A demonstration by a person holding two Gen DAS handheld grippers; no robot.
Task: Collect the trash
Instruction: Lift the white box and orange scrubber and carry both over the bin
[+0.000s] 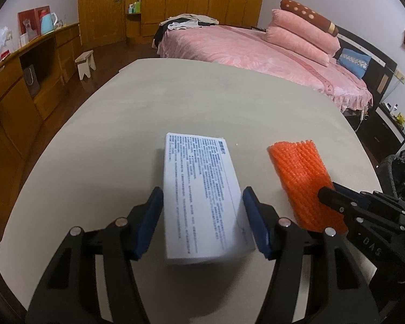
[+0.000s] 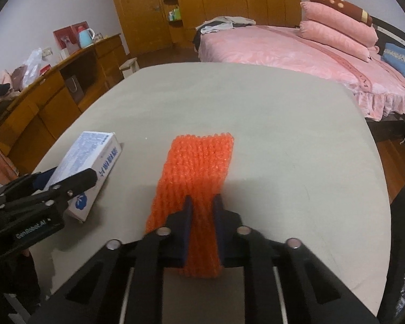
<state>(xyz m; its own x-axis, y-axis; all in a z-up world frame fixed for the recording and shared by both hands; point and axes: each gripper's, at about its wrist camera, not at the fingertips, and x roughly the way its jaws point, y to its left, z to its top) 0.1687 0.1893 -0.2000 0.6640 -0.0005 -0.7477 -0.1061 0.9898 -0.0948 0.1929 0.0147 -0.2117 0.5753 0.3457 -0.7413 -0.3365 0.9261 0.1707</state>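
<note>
Pinching the orange foam net (image 2: 199, 189) flat between right gripper (image 2: 202, 205) pads for lifting, left gripper (image 1: 201, 197) clamping the white box (image 1: 202, 197) sides likewise

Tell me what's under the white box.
The white box, held between the left gripper pads, sits over the grey table. Only its shadow shows beneath; whether its near end is lifted, or anything small lies under it, is hidden.

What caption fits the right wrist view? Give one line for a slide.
Right gripper pinches the orange foam net on the grey table; left gripper straddles the white box.
</note>
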